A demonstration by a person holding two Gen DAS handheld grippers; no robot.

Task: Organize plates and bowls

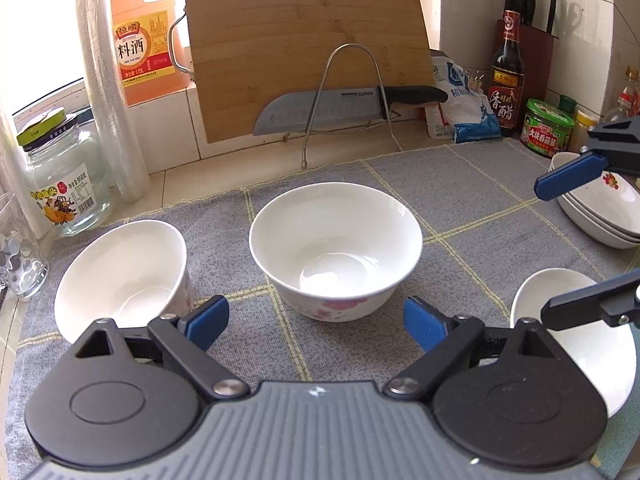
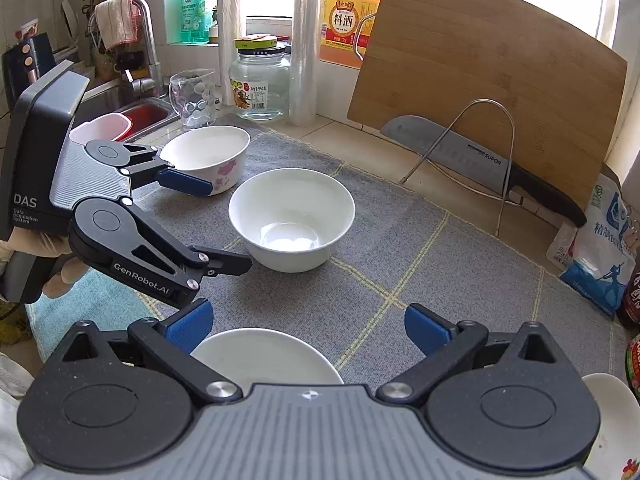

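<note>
right hand-held gripper [image 2: 308,330]: open, empty | white bowl [image 2: 292,220]: ahead on grey mat [image 2: 460,280]

White bowls [image 1: 336,248] [image 1: 120,276] upright on grey mat; plates [image 1: 604,212] stacked right.

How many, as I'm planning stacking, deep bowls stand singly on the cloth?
2: the centre bowl mid-cloth; the left bowl beside the jar. The right-hand stack may hide more.
</note>
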